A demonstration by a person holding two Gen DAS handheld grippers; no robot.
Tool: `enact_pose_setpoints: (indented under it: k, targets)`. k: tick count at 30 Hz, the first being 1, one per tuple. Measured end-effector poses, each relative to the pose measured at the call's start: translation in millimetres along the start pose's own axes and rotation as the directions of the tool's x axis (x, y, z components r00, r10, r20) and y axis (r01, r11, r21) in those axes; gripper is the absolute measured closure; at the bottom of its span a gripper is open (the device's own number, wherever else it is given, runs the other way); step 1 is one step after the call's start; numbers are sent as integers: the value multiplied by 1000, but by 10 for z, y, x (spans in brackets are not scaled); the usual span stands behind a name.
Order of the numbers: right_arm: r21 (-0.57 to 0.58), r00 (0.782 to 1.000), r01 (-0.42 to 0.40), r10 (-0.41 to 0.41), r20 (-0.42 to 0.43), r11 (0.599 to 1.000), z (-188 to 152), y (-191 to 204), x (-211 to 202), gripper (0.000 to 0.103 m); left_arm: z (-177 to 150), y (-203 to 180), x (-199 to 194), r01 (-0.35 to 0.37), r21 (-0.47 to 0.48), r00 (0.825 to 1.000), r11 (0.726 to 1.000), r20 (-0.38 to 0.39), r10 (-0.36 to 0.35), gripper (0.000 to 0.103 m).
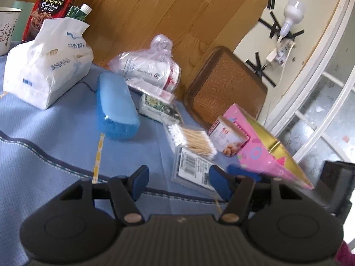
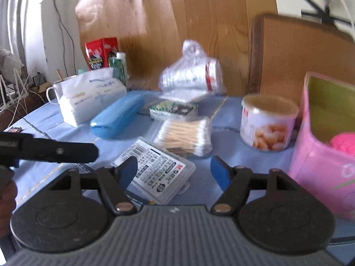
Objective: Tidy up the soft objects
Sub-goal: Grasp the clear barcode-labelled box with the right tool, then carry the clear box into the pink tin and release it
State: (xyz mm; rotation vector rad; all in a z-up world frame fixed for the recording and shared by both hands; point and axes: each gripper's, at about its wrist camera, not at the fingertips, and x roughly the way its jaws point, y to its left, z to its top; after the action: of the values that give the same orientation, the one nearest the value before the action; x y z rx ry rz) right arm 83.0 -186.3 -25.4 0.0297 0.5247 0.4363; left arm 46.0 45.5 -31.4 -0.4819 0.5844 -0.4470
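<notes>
My left gripper hovers open over the blue tablecloth with nothing between its fingers. My right gripper is open too, its jaws wide above a flat clear labelled packet without pressing on it. A pack of cotton swabs lies just beyond. The white tissue pack stands at the back left. A knotted plastic bag holding a white roll sits by the wall. On the right, an open pink box has a fluffy pink thing inside.
A blue case, a green patterned box and a can share the table. A red carton and a mug stand at the back left. A woven chair back rises behind the table's right side.
</notes>
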Motion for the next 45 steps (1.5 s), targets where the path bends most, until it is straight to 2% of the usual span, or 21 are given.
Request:
enact_pose_setpoints:
  k: [2,5,7,10,12,13,14,16,18,19,20,22,28,30,31,33,36,40,42,45]
  targets:
    - [39,999,-36,36,-13,999,-86,16,-20,56,-13,12,-18,11,-7,1000,1000,7,-11,42]
    - [73,999,-50,52,-14,996,-130,71,-146,68,-11,35,6,14,-27,1000,1000,-6,-14,42]
    - [94,998,-49,52,-21,994,-203,154,-255,70,-10,43,20,17,-33,1000,999,-13,-18,42]
    - [88,993,-105,109,-48,991,-374,318,-407,69,-17,50,28,20,-38,1000,999,-17,-21,42]
    - [24,991,-126,127,-39,992,-481,468,-506,69,-20,58,27,22,-46,1000,999,-18,-22,42]
    - [-18,992,-124,123,-33,992,-520,536,-555,65,-23,63,20,20,-50,1000,999,-17,-21,42]
    - [-61,993,-119,117,-29,991,-545,594,-586,56,-22,68,8,18,-54,1000,998,-17,-19,42]
    - [-122,997,-82,81,-13,989,-567,672,-625,47,-23,83,-37,17,-65,1000,998,-16,-18,42]
    - [-138,998,-59,60,1,989,-530,671,-648,46,-23,92,-92,13,-74,1000,997,-22,-14,42]
    - [-133,998,-56,57,7,989,-495,655,-654,41,-19,94,-115,16,-81,999,997,-27,-19,42]
    - [-128,998,-53,55,13,990,-456,624,-643,32,-14,91,-132,22,-89,999,996,-33,-25,42]
    - [-128,999,-37,41,22,991,-395,590,-603,26,0,63,-149,33,-97,998,995,-52,-38,42]
    - [-198,999,-27,17,-50,980,-277,586,-239,26,-4,-157,-22,46,-55,991,997,-124,-52,42]
    - [-169,996,-53,39,-83,984,-253,547,-147,33,-33,-180,77,25,-54,986,998,-161,-33,46]
    - [-157,995,-64,52,-80,985,-236,533,-145,44,-59,-178,135,21,-60,983,998,-182,-32,50]
    - [-153,996,-63,52,-76,986,-243,553,-166,44,-98,-212,158,27,-54,985,998,-169,-35,52]
    - [-136,999,-16,11,-34,991,-294,565,-264,45,-93,-331,179,56,-36,982,998,-177,-62,55]
    - [-109,994,66,-55,99,992,-284,459,-522,45,26,-699,204,123,54,981,991,-156,-113,55]
    - [-102,980,129,-110,169,986,-261,379,-661,45,95,-941,285,158,109,979,981,-150,-140,55]
    - [-74,944,230,-204,259,970,-216,193,-853,45,196,-1330,482,210,186,971,960,-153,-183,55]
